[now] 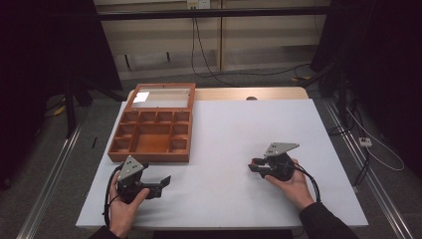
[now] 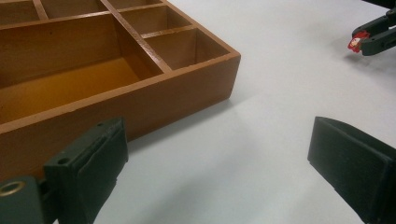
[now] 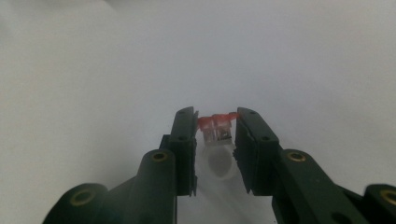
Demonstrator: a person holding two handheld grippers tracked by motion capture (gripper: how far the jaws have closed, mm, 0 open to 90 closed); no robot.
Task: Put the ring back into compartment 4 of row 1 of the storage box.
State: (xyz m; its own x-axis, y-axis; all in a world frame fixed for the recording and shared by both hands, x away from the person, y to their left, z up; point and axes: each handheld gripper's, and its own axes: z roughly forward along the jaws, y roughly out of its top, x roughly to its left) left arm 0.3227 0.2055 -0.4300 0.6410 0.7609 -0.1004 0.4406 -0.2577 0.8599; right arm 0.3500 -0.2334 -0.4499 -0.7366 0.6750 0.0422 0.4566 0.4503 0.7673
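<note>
Pinching a small red piece point(image 3: 215, 127) between nearly closed jaws, the right gripper point(image 1: 257, 166) is hovering near the table's point(image 1: 239, 129) right edge, the wooden compartment box point(image 1: 152, 137) lying off toward the far-left corner, nearer the wide-open, empty left gripper point(image 1: 161, 185).

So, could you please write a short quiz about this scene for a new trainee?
1. True or false: the right gripper is shut on a small red part.
2. Which gripper is nearer the wooden box? A) left B) right
3. Fill in: the left gripper fingers are ____.

Key: 1 true; 2 A; 3 open, with nothing between them.
</note>
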